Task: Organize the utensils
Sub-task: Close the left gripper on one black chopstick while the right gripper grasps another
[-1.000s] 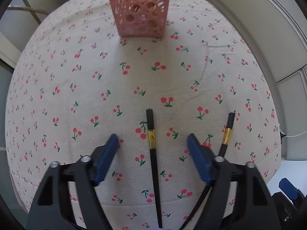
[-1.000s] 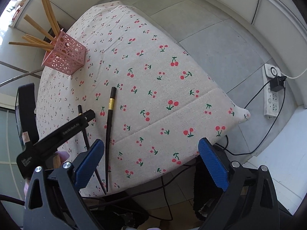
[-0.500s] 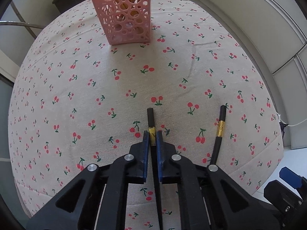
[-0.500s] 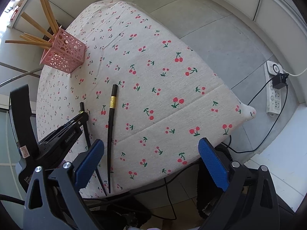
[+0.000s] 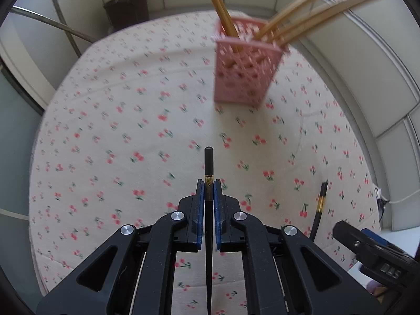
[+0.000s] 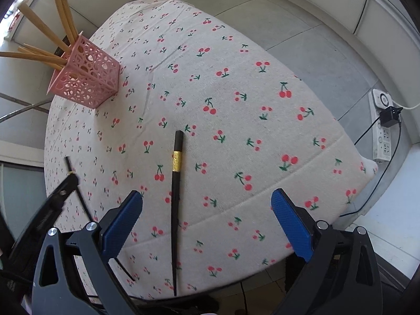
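Observation:
My left gripper is shut on a black chopstick with a gold band and holds it lifted above the cherry-print tablecloth. A pink perforated holder with several wooden chopsticks stands ahead to the right. A second black chopstick lies on the cloth between the open blue pads of my right gripper; it also shows in the left wrist view. In the right wrist view the left gripper holds its chopstick at the left, and the holder stands at the far left.
The table's front edge drops off close to my right gripper. A power strip with a cable lies on the floor at the right. A dark bin stands beyond the table. The right gripper shows at the left wrist view's lower right.
My left gripper closed on the black chopstick, lifted it off the cloth and swung so the holder now sits ahead right. My right gripper moved over the second chopstick.

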`<state>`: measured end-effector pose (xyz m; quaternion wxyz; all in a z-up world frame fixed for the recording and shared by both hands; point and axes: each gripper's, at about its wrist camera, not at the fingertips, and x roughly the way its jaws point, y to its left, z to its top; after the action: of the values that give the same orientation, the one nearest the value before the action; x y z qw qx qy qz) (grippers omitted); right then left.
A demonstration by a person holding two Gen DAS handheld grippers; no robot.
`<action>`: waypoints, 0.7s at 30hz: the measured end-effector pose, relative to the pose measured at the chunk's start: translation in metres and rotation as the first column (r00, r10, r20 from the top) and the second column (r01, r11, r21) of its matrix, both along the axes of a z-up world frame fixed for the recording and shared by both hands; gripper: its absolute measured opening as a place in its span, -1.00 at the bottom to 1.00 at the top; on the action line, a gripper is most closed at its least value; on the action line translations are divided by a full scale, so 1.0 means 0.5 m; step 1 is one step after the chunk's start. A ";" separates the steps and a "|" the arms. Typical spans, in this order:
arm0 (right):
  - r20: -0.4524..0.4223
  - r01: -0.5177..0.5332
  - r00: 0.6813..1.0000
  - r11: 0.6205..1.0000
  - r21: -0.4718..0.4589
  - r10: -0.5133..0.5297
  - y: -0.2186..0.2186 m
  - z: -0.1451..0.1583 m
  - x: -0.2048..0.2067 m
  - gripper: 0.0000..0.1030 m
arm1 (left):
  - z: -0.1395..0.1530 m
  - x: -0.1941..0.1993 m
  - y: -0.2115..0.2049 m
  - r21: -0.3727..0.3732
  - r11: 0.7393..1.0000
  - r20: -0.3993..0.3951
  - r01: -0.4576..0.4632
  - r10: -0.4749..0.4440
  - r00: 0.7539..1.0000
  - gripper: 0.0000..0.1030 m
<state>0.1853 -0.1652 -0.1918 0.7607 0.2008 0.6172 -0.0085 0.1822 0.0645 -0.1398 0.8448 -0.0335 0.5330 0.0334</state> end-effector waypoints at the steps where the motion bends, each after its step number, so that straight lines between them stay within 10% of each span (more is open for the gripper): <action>1: -0.001 0.001 1.000 1.000 -0.006 -0.001 0.005 -0.003 0.004 0.86 | 0.013 -0.003 0.009 0.007 1.000 0.021 -0.008 0.008 1.000 -0.88; 11: 0.015 -0.083 0.996 0.979 -0.186 0.088 0.099 -0.039 0.041 0.83 | 0.109 -0.008 0.071 -0.007 0.997 0.154 -0.079 0.079 0.985 -0.88; 18: 0.073 -0.121 0.987 0.958 -0.262 0.145 0.146 -0.028 0.054 -0.49 | 0.134 -0.021 0.097 -0.007 0.995 0.192 -0.095 0.094 0.977 -0.88; 21: 0.081 -0.132 0.984 0.954 -0.269 0.159 0.157 -0.027 0.056 -0.75 | 0.135 -0.023 0.104 -0.007 0.995 0.195 -0.101 0.101 0.976 -0.88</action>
<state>0.2133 -0.0869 -0.2053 0.8097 0.0527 0.5840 -0.0239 0.1704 0.1167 -0.0723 0.8903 -0.0625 0.4450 0.0735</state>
